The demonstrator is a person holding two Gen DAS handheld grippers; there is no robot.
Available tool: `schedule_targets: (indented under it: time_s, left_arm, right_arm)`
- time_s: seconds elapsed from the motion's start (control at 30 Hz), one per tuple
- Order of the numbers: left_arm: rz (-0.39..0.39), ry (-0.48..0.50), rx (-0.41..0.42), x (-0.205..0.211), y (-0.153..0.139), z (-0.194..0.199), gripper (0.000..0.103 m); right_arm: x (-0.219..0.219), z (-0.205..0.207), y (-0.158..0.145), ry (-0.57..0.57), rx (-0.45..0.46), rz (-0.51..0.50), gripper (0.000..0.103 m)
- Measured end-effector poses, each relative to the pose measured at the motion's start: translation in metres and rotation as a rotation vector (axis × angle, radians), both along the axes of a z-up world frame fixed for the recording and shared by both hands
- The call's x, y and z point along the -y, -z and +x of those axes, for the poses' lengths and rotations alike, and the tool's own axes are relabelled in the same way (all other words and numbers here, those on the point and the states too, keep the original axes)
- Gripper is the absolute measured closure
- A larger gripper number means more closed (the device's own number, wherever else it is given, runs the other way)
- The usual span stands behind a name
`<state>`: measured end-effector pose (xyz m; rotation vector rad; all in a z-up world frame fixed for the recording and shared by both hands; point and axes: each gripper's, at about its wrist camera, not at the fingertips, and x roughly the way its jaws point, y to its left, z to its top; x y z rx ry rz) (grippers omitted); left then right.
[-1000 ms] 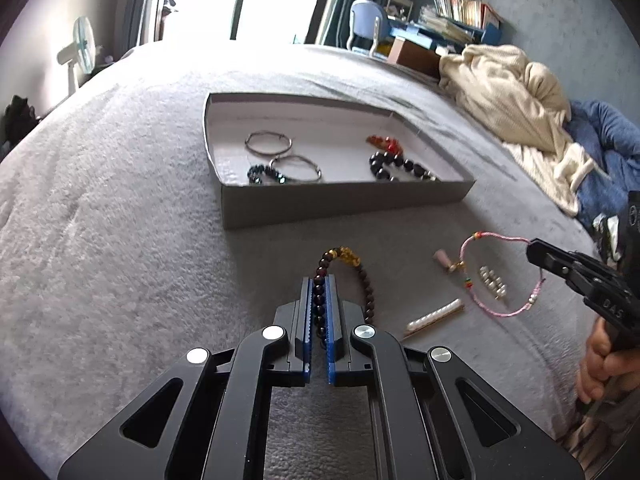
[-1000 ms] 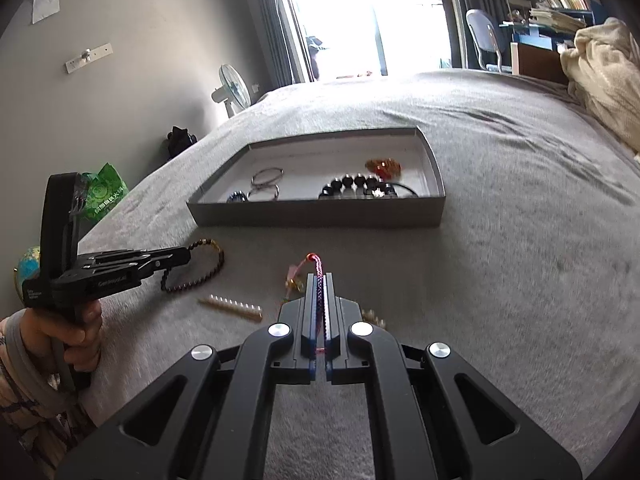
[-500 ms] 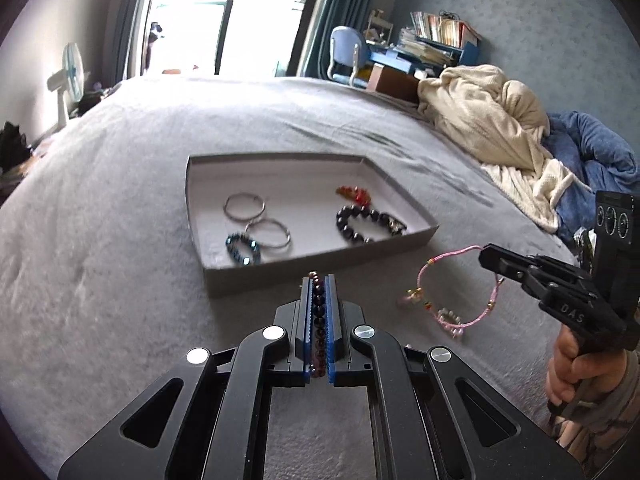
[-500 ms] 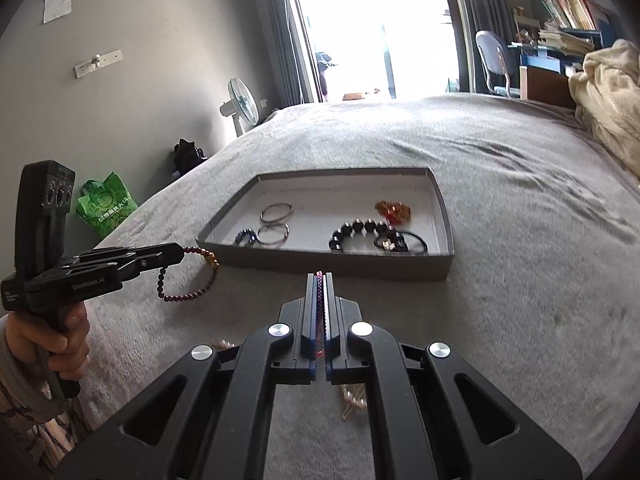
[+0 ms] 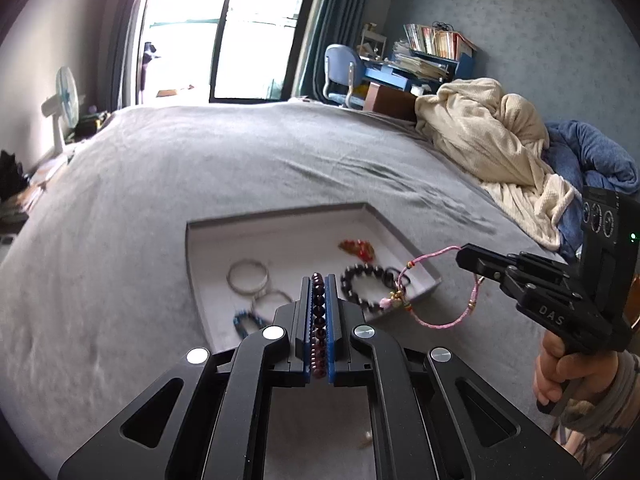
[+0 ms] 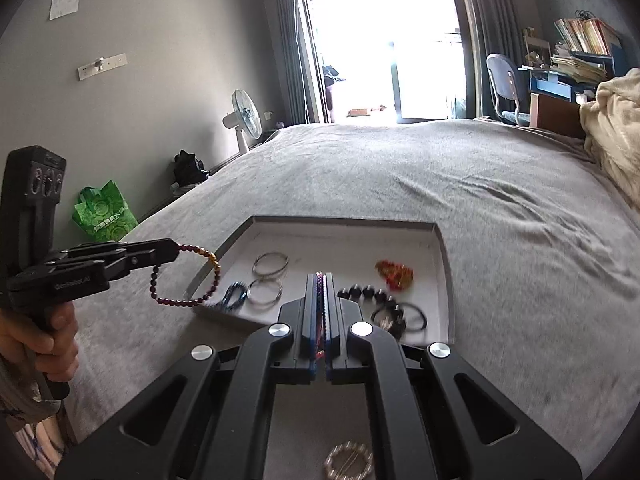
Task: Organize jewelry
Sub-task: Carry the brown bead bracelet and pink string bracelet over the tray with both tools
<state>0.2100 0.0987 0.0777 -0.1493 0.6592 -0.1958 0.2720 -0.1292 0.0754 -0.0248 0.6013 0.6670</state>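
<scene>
Two bracelets lifted off the bed: dark red beaded bracelet (image 6: 188,276) pinched in left gripper (image 5: 319,280), hanging beside the tray's left edge; pink cord bracelet (image 5: 440,292) pinched in right gripper (image 6: 320,280), dangling at the tray's near right corner. Both sets of jaws pressed together on their strands. One shallow grey tray (image 6: 444,256) on the bed, holding two silver bangles (image 6: 271,262), one blue bead bracelet (image 6: 234,294), one black bead bracelet (image 6: 366,293), one orange-red piece (image 6: 394,273), one black loop (image 6: 414,314). Only from right wrist: one pearl ring-shaped bracelet (image 6: 348,460) on the grey bedspread (image 6: 520,260), green bag (image 6: 105,216). Only from left wrist: cream blanket (image 5: 488,140), blue blanket (image 5: 592,156). Fan (image 6: 244,118), bright window behind.
</scene>
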Motion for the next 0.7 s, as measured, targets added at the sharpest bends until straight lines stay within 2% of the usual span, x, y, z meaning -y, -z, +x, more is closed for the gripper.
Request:
schedule_targets:
  time_s: [0.4,0.7]
  left_arm:
    - [-0.024,0.004,-0.053,-0.012,0.006,0.076,0.097]
    - [-0.034,-0.006,-0.153,-0.017,0.039,0.134,0.097]
  right_arm:
    - [-0.038,0.081,0.009,0.003,-0.071,-0.005,0.101]
    - [-0.066,0.143,0.040,0.030,-0.200,-0.025,0.101]
